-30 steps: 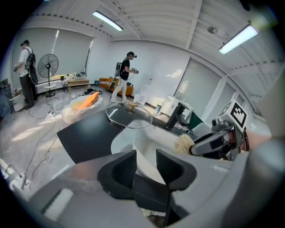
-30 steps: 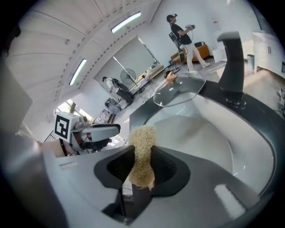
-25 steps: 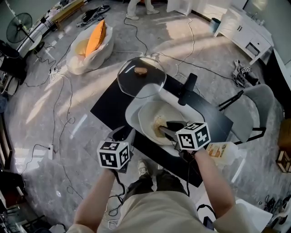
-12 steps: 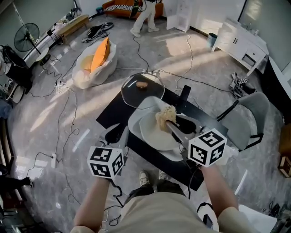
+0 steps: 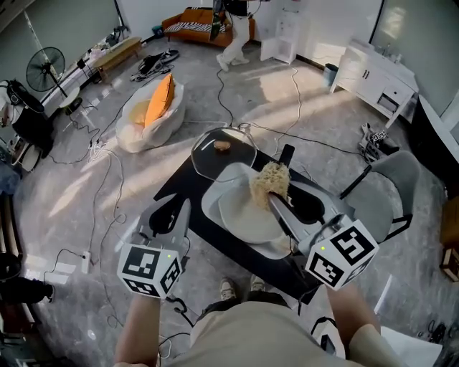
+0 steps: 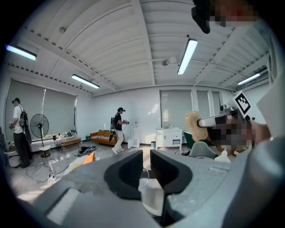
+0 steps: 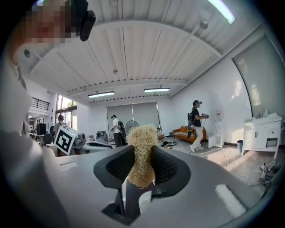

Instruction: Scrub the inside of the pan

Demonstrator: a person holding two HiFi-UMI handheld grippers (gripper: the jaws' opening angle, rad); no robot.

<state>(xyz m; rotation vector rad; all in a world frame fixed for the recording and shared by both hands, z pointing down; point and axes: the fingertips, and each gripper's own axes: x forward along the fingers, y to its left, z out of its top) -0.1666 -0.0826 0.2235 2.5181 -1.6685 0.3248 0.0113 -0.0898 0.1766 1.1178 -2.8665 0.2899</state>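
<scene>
Nearest, at lower left: left gripper point(image 5: 172, 215), topped by a cube of black-and-white square markers, held off the near left corner of the black bench point(image 5: 179, 179). Jaws just closing, now a narrow gap apart, nothing between them. Judged idle and kept free to steady the pan if required. At lower right: right gripper point(image 5: 278, 204), clamped on a tan, fibrous scrub pad point(image 5: 270, 183), with the pad squeezed from both sides and standing proud of the fingertips so that fibre, not gripper, meets the pan. Held raised over the far half of the pale round pan point(image 5: 244, 215), apparently out of contact, so no scrubbing stroke judged in hand at this moment. Pan seated in a white rounded tray point(image 5: 209, 197) at mid-bench, black handle point(image 5: 285, 156) pointing away; tray probably there to catch spill and stop sliding. Just beyond: clear domed glass lid point(image 5: 224, 152) with a brown knob, laid against the tray's far rim, set aside to expose the inside. Right of the bench: grey chair point(image 5: 391, 179). Farther out on the grey floor: white beanbag point(image 5: 136, 122) with an orange cushion, loose cables, black standing fan point(image 5: 44, 72), orange sofa point(image 5: 197, 18), white cabinet point(image 5: 376, 79), one person point(image 5: 233, 29) walking. No brand, label or lettering legible anywhere, only the marker patterns on the cubes.
</scene>
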